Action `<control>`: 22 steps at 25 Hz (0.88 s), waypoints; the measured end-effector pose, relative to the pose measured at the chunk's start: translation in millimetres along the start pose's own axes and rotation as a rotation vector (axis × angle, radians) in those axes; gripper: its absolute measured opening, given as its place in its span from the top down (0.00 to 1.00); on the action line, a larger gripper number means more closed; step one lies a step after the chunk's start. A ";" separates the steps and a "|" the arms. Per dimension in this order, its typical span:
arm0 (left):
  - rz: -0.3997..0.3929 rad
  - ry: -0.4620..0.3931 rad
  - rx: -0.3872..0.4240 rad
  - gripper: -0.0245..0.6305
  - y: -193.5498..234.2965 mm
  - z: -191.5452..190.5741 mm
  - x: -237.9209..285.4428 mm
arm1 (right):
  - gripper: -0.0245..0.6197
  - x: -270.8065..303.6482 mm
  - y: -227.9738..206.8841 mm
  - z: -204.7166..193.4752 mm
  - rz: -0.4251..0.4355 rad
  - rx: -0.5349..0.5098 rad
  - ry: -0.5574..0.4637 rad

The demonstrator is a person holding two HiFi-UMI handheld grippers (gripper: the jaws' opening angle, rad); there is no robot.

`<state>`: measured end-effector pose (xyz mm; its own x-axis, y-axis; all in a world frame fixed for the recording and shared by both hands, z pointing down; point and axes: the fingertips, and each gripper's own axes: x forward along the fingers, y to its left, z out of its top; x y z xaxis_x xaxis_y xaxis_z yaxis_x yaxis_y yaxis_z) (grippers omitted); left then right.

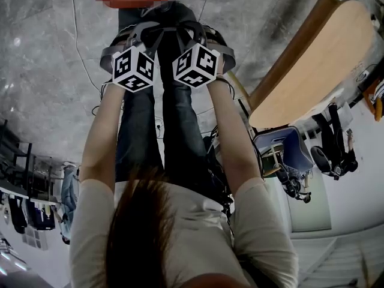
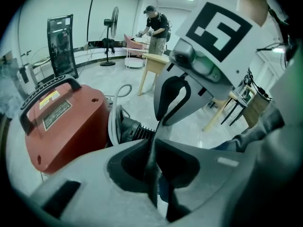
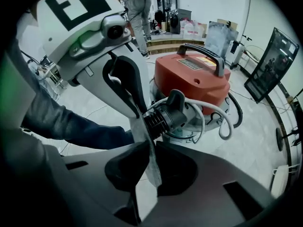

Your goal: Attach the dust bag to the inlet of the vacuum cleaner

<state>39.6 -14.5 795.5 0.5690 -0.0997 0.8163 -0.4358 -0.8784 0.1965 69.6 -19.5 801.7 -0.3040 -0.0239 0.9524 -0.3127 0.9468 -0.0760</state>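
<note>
dust bag (image 3: 139,126): thin pale-grey cloth, flat, edge-on | grip: left tongs (image 2: 154,143) and right tongs (image 3: 150,145) both pinching it | place: 8 o'clock of black ribbed inlet (image 3: 163,117) on red vacuum (image 3: 199,79)

Honestly, nothing here I can actually read. The red vacuum (image 2: 71,136) has two stickers on its lid, right by the handle: a yellowish sticker (image 2: 49,100) and a dark sticker (image 2: 57,116). The print on both is way too small and blurry in either gripper view. The left cube (image 1: 133,68) and right cube (image 1: 196,65) only carry black-and-white square markers, no letters or numbers.
</note>
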 end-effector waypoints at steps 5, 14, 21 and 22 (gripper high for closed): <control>0.029 -0.032 -0.115 0.88 1.7 -5.0 2.9 | 0.88 6.0 -4.6 2.6 0.017 0.021 0.015; 0.054 0.011 0.029 0.86 18.9 14.5 1.9 | 0.89 -1.6 -17.7 2.5 -0.025 0.150 -0.032; 0.082 -0.016 -0.001 0.86 20.7 18.3 -1.7 | 0.88 -3.5 -21.7 3.3 -0.046 0.179 -0.044; 0.102 -0.029 -0.032 0.86 20.1 19.0 -2.4 | 0.88 -4.0 -23.6 3.5 -0.049 0.157 -0.040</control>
<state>42.7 -40.8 787.2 0.5406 -0.2019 0.8167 -0.5142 -0.8476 0.1308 75.0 -42.8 798.7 -0.3199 -0.0847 0.9436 -0.4642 0.8823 -0.0782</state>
